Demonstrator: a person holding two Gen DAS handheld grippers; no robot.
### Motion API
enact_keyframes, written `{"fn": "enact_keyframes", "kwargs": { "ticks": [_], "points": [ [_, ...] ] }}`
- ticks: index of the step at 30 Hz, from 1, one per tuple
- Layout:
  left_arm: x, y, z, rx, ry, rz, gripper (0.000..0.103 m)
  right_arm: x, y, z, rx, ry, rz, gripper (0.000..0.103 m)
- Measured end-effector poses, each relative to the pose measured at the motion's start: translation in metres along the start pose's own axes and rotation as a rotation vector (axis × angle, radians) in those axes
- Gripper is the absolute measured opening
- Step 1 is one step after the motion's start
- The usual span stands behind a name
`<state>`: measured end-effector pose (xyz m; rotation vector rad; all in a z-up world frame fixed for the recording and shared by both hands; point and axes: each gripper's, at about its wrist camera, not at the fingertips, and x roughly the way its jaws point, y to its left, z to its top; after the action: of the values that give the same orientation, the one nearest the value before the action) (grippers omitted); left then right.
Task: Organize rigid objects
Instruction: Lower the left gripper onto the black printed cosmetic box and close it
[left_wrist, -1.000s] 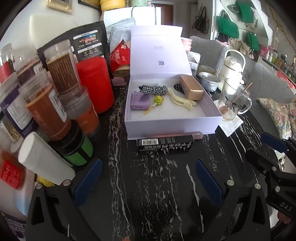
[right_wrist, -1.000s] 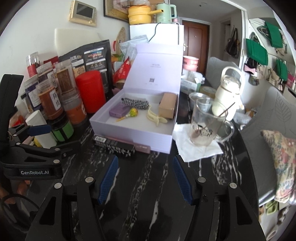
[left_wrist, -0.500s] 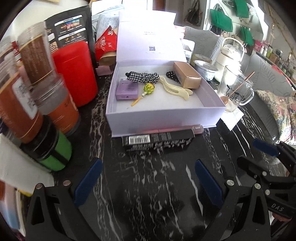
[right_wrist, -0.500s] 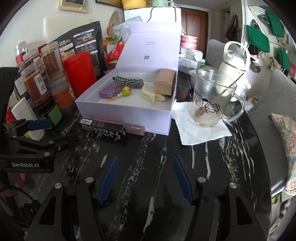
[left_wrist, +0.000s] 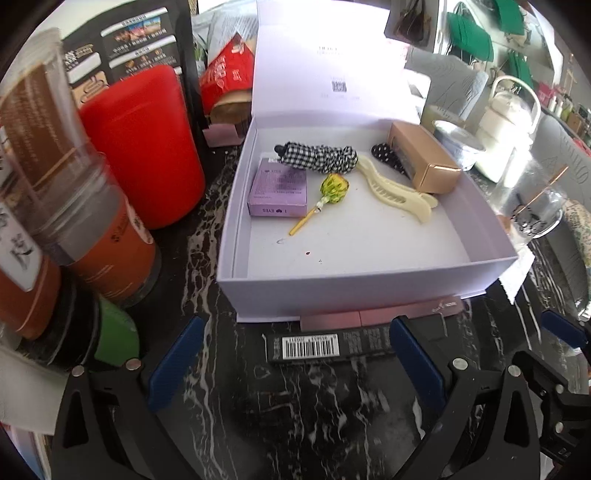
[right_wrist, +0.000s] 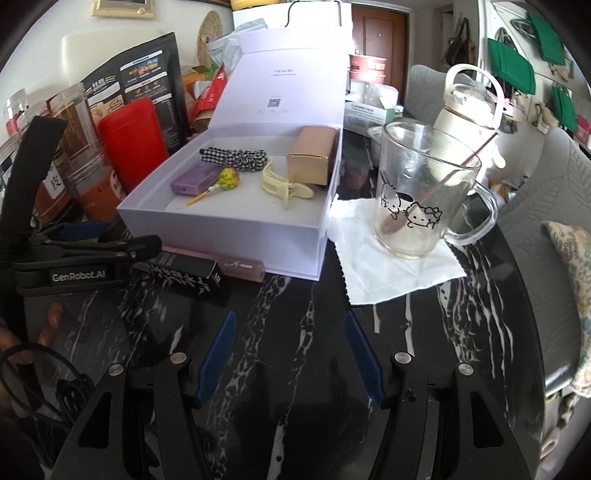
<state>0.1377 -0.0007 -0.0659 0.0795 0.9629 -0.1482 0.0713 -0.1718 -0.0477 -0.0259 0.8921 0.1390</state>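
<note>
1. At table (left_wrist: 317, 413) front, against lavender box (left_wrist: 362, 284) near wall: black carton (left_wrist: 325, 346), pink tube (left_wrist: 384, 314) behind it
2. Long axis crosswise to left gripper (left_wrist: 295, 360); jaws wide, empty, straddling carton's span
3. Right gripper (right_wrist: 290, 350) half-spread, empty, over bare marble, carton off to its left; left nearer

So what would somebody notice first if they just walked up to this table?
Probably the open lilac box in the middle, holding a yellow lollipop, a cream hair clip and a gold carton. Next, the big red canister on its left and the cartoon-cat glass mug on a white napkin to its right.
</note>
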Motion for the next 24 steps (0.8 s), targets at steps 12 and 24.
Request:
{"fn": "enact_keyframes", "kwargs": {
  "ticks": [12,24],
  "points": [
    [0.023,0.01,0.009,-0.044,0.053,0.032,0.102,0.012,0.001,0.005,-0.013,0.013,0.025,0.062],
    [0.019,0.01,-0.027,-0.03,0.1,-0.003,0.102,0.014,0.001,0.006,-0.004,0.008,0.047,0.062]
  ]
}}
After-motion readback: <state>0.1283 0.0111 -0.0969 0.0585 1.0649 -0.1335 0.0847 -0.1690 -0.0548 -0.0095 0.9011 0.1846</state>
